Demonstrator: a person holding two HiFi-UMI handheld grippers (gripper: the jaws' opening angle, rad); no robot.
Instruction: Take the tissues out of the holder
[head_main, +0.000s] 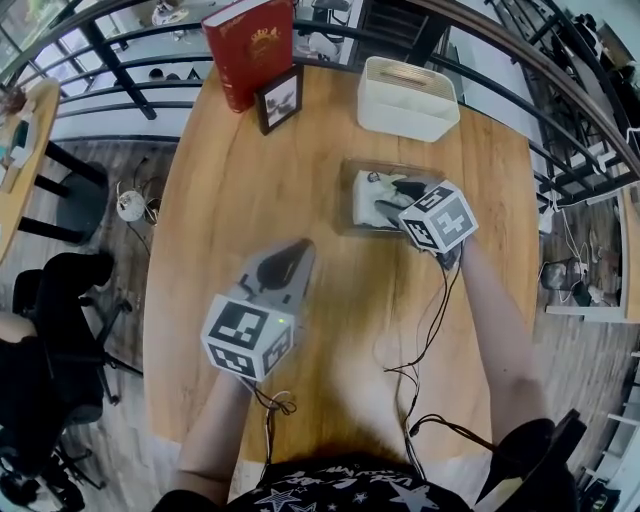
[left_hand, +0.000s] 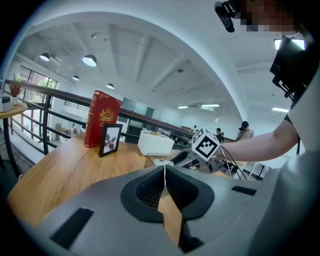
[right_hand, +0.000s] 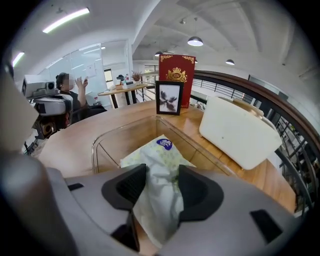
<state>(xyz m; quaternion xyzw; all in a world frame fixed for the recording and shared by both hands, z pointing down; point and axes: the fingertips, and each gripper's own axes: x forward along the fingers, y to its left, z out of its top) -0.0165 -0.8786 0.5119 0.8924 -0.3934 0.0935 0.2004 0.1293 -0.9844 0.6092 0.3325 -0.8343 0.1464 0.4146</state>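
The right gripper (right_hand: 161, 175) has its dark pads (right_hand: 131, 187) set well apart and pressed on the near end of the tissue pack (right_hand: 162, 150), which fills the gap between them and bunches into folds there. The pack is a soft, pale wrapper with a faint green-yellow print and a round blue label at its far end. It lies lengthways inside the clear holder (right_hand: 125, 131), an open-topped box with see-through walls and rounded corners.

The left gripper (left_hand: 164, 170) has its jaws closed tip to tip with nothing between them. In the head view it hangs over the near middle of the wooden table (head_main: 230, 200), well apart from the holder.

The holder stands right of the table's middle, nearer the right edge than the left. Just beyond it stands a white box (head_main: 408, 100), close to the far edge. A picture frame (head_main: 280, 100) and a red book (head_main: 248, 45) stand upright at the far left. Bare wood lies open to the left of the holder and toward the person, and a dark railing (head_main: 120, 75) curves past the far edge
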